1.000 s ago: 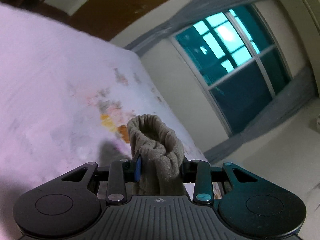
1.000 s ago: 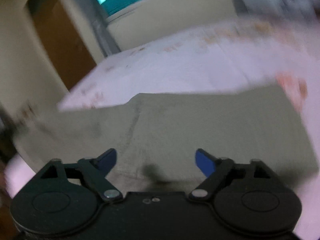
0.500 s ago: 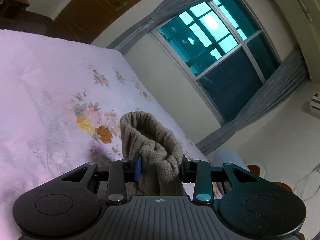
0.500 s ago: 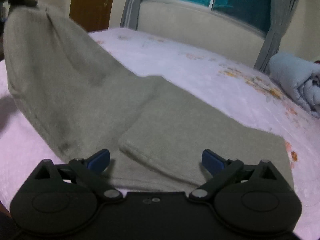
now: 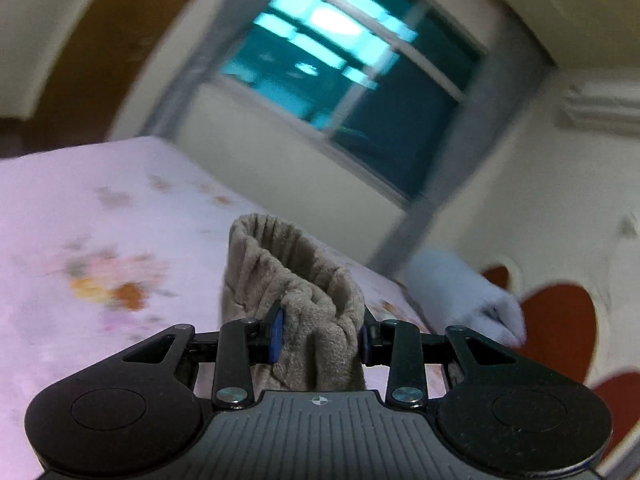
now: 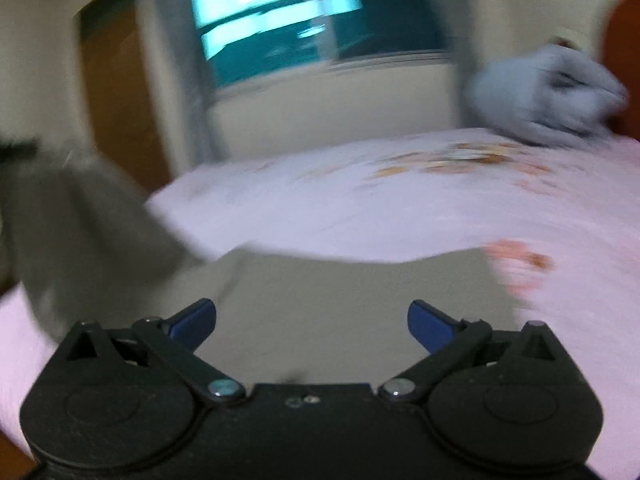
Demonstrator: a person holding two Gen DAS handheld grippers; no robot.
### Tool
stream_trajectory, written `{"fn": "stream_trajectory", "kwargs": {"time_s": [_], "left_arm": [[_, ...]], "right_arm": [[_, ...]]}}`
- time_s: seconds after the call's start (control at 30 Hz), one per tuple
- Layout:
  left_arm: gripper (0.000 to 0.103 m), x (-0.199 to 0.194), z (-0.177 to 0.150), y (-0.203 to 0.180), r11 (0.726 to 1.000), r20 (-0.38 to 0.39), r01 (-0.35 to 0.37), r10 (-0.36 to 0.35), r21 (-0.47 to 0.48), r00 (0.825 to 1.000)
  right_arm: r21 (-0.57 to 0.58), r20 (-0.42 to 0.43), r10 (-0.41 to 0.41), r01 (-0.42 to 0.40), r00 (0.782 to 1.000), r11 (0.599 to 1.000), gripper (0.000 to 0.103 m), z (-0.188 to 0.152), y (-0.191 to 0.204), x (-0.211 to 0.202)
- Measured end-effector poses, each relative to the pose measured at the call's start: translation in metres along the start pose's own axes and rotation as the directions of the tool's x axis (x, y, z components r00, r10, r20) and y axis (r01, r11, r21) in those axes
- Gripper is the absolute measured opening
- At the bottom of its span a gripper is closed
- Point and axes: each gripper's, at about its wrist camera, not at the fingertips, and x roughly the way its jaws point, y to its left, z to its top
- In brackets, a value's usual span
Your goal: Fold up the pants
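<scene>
We see the pants [image 6: 352,300], a grey-beige knit garment, lying partly flat on the bed [image 6: 400,208], with one portion raised at the left of the right wrist view, where blur hides its detail. In the left wrist view, a bunched ribbed part of the pants [image 5: 296,280] stands up between the blue pads [image 5: 276,330] of the left gripper [image 5: 320,336], which is clamped narrowly on the cloth. We note that the right gripper [image 6: 312,320] has just been opening its jaws and now stands wide, with nothing pressed between its pads [image 6: 192,320]; the flat part of the garment lies below and beyond it. The bed carries a pale pink sheet with a floral print [image 5: 108,288]. A rolled light-blue blanket [image 6: 548,96] rests at its far side, near a red headboard shape [image 5: 556,320]. Behind the bed we see a window [image 5: 344,80] with grey curtains [image 5: 440,184] and a brown door [image 6: 116,112].
</scene>
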Motion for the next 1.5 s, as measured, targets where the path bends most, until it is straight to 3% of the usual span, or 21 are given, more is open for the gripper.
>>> {"fn": "stream_trajectory", "kwargs": {"time_s": [0.13,0.23,0.37,0.4,0.43,0.5,0.53,0.57,0.63,0.7,0.73,0.8,0.83,0.97,1.03,1.17,1.23,1.3,1.37,1.43,1.5], "left_arm": [[0.035,0.047,-0.032,-0.087,0.982,-0.088,0.106,-0.093,0.155,0.992],[0.035,0.090,-0.082,-0.147,0.957,-0.205,0.187,-0.142,0.220,0.968],[0.035,0.149,-0.173,-0.197,0.938,-0.401,0.260,-0.152,0.231,0.903],[0.035,0.161,-0.192,-0.204,0.941,-0.460,0.246,-0.117,0.233,0.880],[0.036,0.160,-0.202,-0.208,0.951,-0.490,0.212,-0.078,0.224,0.868],[0.061,0.135,-0.197,-0.206,0.949,-0.433,0.224,-0.111,0.221,0.895],[0.084,0.118,-0.188,-0.200,0.949,-0.389,0.214,-0.111,0.233,0.914],[0.089,0.104,-0.177,-0.191,0.950,-0.338,0.173,-0.079,0.258,0.938],[0.090,0.082,-0.154,-0.165,0.950,-0.284,0.100,-0.012,0.297,0.959],[0.090,0.060,-0.135,-0.133,0.952,-0.248,0.019,0.060,0.305,0.967],[0.090,0.049,-0.128,-0.117,0.950,-0.236,-0.017,0.095,0.312,0.967],[0.090,0.030,-0.118,-0.083,0.943,-0.222,-0.094,0.171,0.318,0.960],[0.090,0.021,-0.113,-0.067,0.940,-0.214,-0.127,0.201,0.316,0.956],[0.090,-0.007,-0.113,-0.023,0.933,-0.208,-0.216,0.281,0.288,0.937],[0.090,-0.011,-0.115,0.000,0.927,-0.211,-0.249,0.312,0.280,0.926],[0.090,-0.020,-0.132,0.019,0.911,-0.236,-0.249,0.334,0.330,0.912],[0.090,0.003,-0.146,0.019,0.874,-0.267,-0.232,0.367,0.427,0.891],[0.090,0.012,-0.160,0.008,0.811,-0.285,-0.208,0.414,0.547,0.865],[0.090,0.020,-0.171,-0.002,0.778,-0.297,-0.169,0.417,0.605,0.859],[0.090,0.024,-0.173,-0.010,0.798,-0.325,-0.114,0.366,0.591,0.872],[0.090,0.031,-0.174,-0.017,0.810,-0.349,-0.087,0.343,0.579,0.872]], "right_arm": [[0.181,0.040,-0.129,0.120,0.991,0.976,0.097,0.011,-0.078,-0.034],[0.285,0.043,-0.187,0.167,0.981,0.944,0.097,0.015,-0.126,-0.054],[0.370,0.035,-0.213,0.186,0.976,0.910,0.097,0.015,-0.169,-0.069],[0.386,0.026,-0.215,0.188,0.976,0.903,0.097,0.014,-0.180,-0.070],[0.407,0.010,-0.223,0.199,0.975,0.891,0.097,0.011,-0.191,-0.073],[0.445,-0.002,-0.223,0.201,0.975,0.873,0.097,0.006,-0.205,-0.080],[0.475,0.003,-0.185,0.161,0.983,0.865,0.097,0.005,-0.213,-0.084],[0.512,0.013,-0.126,0.102,0.992,0.853,0.097,0.004,-0.217,-0.085],[0.574,0.039,0.013,-0.034,0.999,0.818,0.097,0.002,-0.220,-0.078],[0.666,0.061,0.188,-0.180,0.980,0.724,0.096,-0.005,-0.215,-0.061],[0.724,0.073,0.286,-0.248,0.955,0.644,0.094,-0.013,-0.208,-0.046],[0.774,0.070,0.362,-0.279,0.930,0.568,0.091,-0.024,-0.193,-0.024],[0.784,0.055,0.382,-0.277,0.922,0.556,0.089,-0.028,-0.184,-0.012],[0.799,0.035,0.408,-0.271,0.912,0.537,0.085,-0.032,-0.159,0.019],[0.815,-0.011,0.400,-0.223,0.916,0.535,0.082,-0.032,-0.156,0.034],[0.834,-0.054,0.390,-0.173,0.919,0.523,0.080,-0.034,-0.151,0.055],[0.829,-0.081,0.379,-0.149,0.922,0.539,0.081,-0.033,-0.147,0.062],[0.816,-0.109,0.371,-0.130,0.922,0.563,0.081,-0.027,-0.140,0.070],[0.781,-0.133,0.362,-0.127,0.923,0.611,0.075,-0.020,-0.130,0.074],[0.757,-0.166,0.343,-0.104,0.924,0.645,0.069,-0.018,-0.126,0.075],[0.751,-0.178,0.329,-0.088,0.927,0.655,0.065,-0.018,-0.125,0.079]]}}
